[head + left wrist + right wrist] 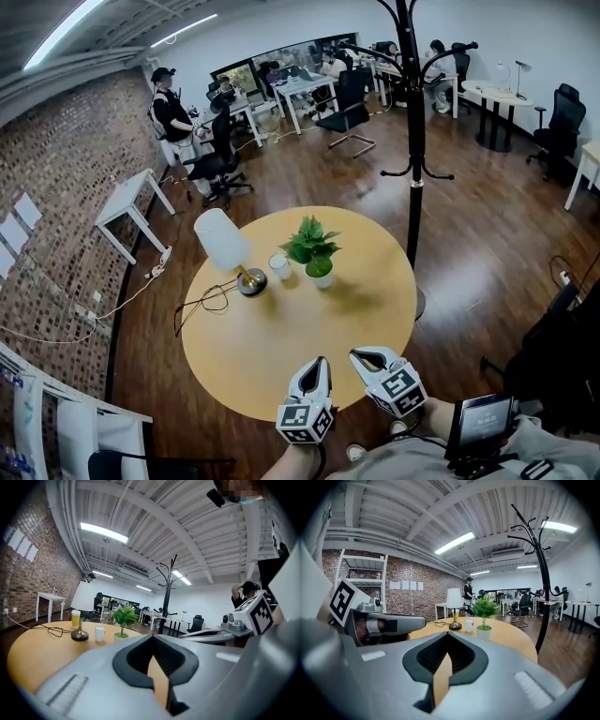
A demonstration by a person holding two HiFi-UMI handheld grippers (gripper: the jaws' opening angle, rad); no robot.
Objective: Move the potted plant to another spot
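Potted plant [314, 248]: green leaves, white pot (small), upright on round table [281, 347], near centre.

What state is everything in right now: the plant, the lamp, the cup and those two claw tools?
potted plant: upright on the round table, nothing touching it.
lamp: upright; cannot tell if lit.
cord: lying loose on the table.
white cup: upright, between lamp and plant.
left gripper: shut, empty, at the table's near edge.
right gripper: shut, empty, beside the left one.
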